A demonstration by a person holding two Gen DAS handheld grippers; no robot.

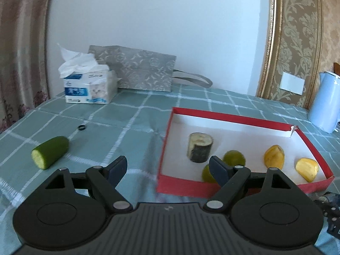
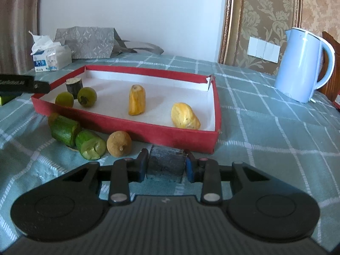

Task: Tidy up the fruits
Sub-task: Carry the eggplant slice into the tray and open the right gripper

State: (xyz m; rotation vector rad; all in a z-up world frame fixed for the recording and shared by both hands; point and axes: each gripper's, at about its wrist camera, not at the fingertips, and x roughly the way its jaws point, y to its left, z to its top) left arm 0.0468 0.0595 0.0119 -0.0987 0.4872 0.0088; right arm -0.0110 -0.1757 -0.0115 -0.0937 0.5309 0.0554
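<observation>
While five pieces already sit in the red box (image 2: 148, 127), the sorting is perhaps half done.
Right gripper (image 2: 166, 165) fingers clench a dark chunk (image 2: 165, 162) just before the box; left gripper (image 1: 167, 170) fingers gape, empty; cucumber pieces (image 2: 63, 130) and a brown fruit (image 2: 119, 143) wait on the counter (image 2: 265, 138).

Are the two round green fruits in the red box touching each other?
Apart. The right wrist view shows white box floor between one green fruit and the other green fruit.
</observation>
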